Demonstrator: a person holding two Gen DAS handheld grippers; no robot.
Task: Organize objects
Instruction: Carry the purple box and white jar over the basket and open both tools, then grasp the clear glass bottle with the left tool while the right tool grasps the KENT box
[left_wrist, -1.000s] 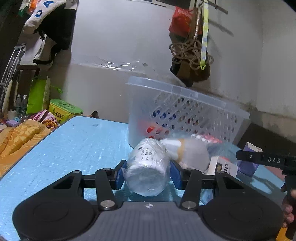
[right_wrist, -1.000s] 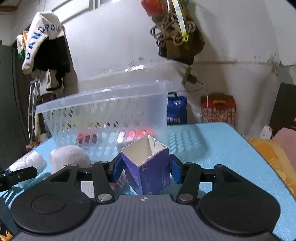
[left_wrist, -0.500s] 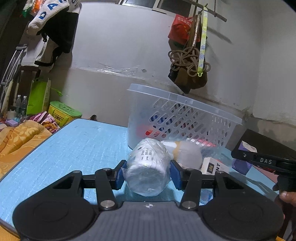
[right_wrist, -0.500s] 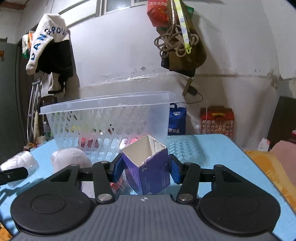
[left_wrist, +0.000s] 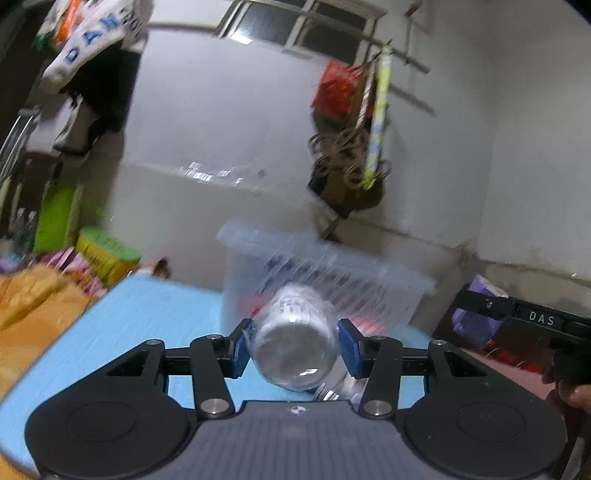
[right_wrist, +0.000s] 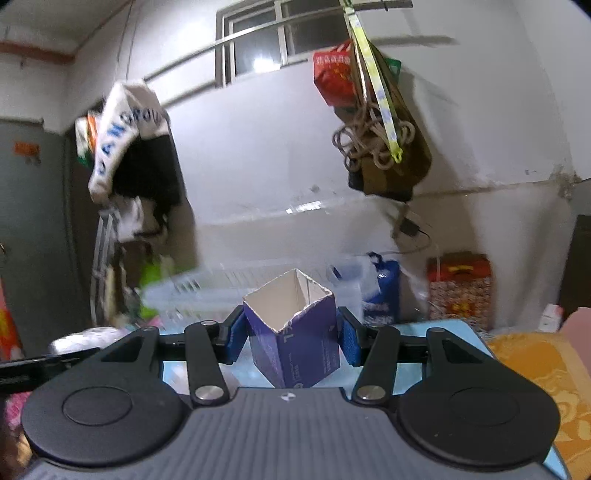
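Observation:
My left gripper (left_wrist: 293, 345) is shut on a plastic-wrapped white roll (left_wrist: 293, 341), held up in the air in front of the clear plastic basket (left_wrist: 332, 273) on the blue table (left_wrist: 147, 317). My right gripper (right_wrist: 291, 334) is shut on a purple open-topped carton (right_wrist: 295, 332), also lifted, with the basket's rim (right_wrist: 207, 291) behind it to the left. The right gripper and its carton (left_wrist: 476, 314) also show at the right edge of the left wrist view. Both views are motion-blurred.
Orange bedding (left_wrist: 33, 302) lies left of the table, with a yellow-green tin (left_wrist: 107, 254) beyond it. Bags and rope (right_wrist: 376, 147) hang on the wall above the basket. A red gift box (right_wrist: 458, 288) and a blue bag (right_wrist: 384, 291) stand behind the table.
Both grippers have risen and tilted upward, lifting the roll and the carton off the table. The basket now sits lower in both views, and the table objects have dropped out of sight.

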